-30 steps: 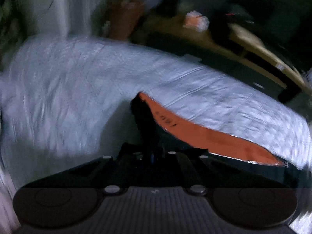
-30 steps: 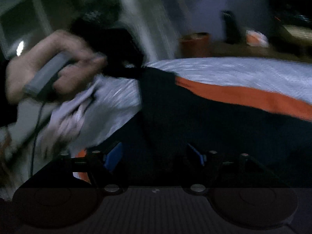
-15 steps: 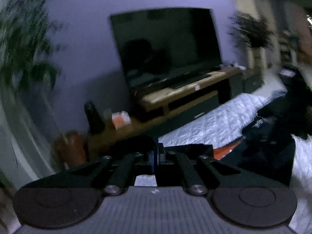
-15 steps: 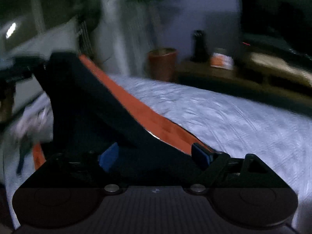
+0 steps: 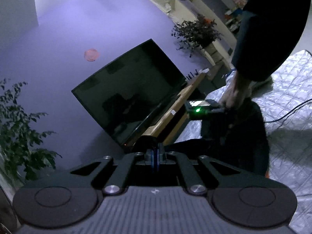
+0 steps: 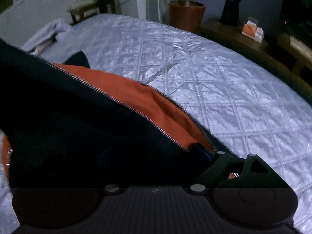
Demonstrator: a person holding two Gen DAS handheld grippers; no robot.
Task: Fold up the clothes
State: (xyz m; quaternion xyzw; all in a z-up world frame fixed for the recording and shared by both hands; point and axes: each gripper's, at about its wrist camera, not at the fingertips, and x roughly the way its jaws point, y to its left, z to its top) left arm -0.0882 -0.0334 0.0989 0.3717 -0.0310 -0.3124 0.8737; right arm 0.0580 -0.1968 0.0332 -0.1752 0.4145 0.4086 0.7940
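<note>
Left hand-held gripper (image 5: 154, 155), lower centre: fingers pressed together on dark cloth, swung within a second from bed up toward the television (image 5: 128, 95). Right hand-held gripper (image 6: 156, 156): grasp hidden, cannot tell. Dark zip-up jacket with orange lining (image 6: 81, 120), left of frame, raised off the silver quilted bed (image 6: 214, 81); likely mid-fold.

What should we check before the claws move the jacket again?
1. Left claw pinching the jacket: ok, pads shut on dark cloth.
2. Right claw grip: cannot tell, the jacket hides one finger.
3. Zipper closed: not ok, orange lining shows.
4. Jacket flat on the quilted bedcover: not ok, it hangs between the claws.
5. Room to lay it down: ok, bare quilt ahead.
</note>
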